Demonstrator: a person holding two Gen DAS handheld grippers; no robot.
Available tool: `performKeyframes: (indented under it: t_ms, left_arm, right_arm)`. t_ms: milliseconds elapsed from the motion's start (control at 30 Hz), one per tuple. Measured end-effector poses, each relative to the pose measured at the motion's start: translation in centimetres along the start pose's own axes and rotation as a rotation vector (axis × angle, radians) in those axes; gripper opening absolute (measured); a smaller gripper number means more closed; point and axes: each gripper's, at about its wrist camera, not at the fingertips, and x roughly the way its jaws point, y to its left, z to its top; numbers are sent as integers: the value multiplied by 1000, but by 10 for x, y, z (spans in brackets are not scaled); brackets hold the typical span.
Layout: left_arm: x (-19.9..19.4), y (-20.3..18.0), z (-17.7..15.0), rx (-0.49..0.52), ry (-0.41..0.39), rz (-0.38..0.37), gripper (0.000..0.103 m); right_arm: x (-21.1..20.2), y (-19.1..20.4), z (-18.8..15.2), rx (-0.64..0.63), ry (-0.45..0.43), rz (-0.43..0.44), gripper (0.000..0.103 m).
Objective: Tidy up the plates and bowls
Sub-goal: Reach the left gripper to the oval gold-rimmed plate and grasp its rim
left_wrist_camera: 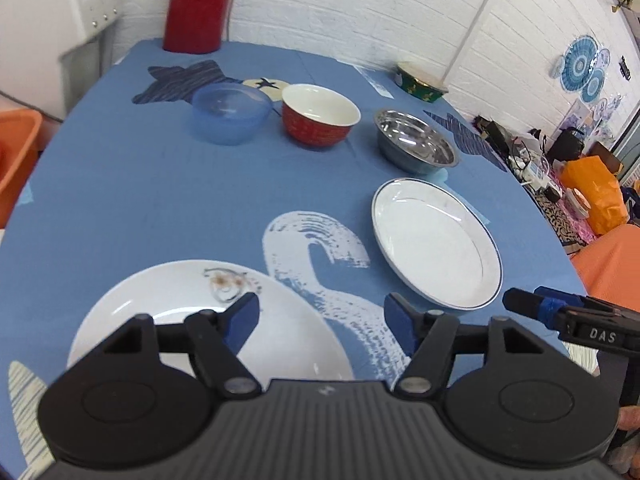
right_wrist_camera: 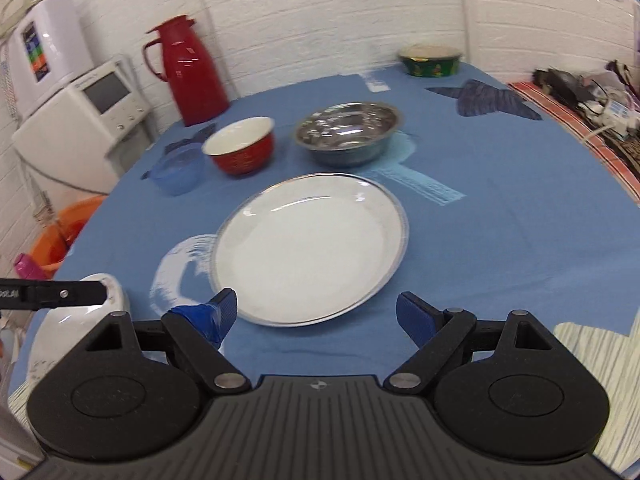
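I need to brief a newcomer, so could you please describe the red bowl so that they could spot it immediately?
On the blue tablecloth, three bowls form a row beyond the plates. The red bowl is the middle one, between the blue plastic bowl and steel bowl; only it is white inside.

We've got both grippers level and side by side, jaws spread wide, nothing between the blue pads. Our left gripper [left_wrist_camera: 320, 314] points forward; our right gripper [right_wrist_camera: 316, 312] sits just off its right flank, fingers empty.
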Motion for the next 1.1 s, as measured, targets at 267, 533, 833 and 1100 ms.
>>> performKeyframes:
  t_ms: [267, 533, 833, 1100]
  left_arm:
    - [80, -38, 48, 44, 127, -10, 67]
    - [127, -55, 59, 79, 186, 5, 67]
    - [135, -58, 57, 81, 186, 16, 67]
    - [135, -60, 56, 113, 187, 31, 52]
  right_arm:
    - [60, -22, 29, 4, 74, -39, 74]
    - [79, -19, 27, -56, 115, -25, 76]
    - [76, -9, 18, -184, 104, -33, 78]
    - [79, -16, 28, -204, 125, 117, 73]
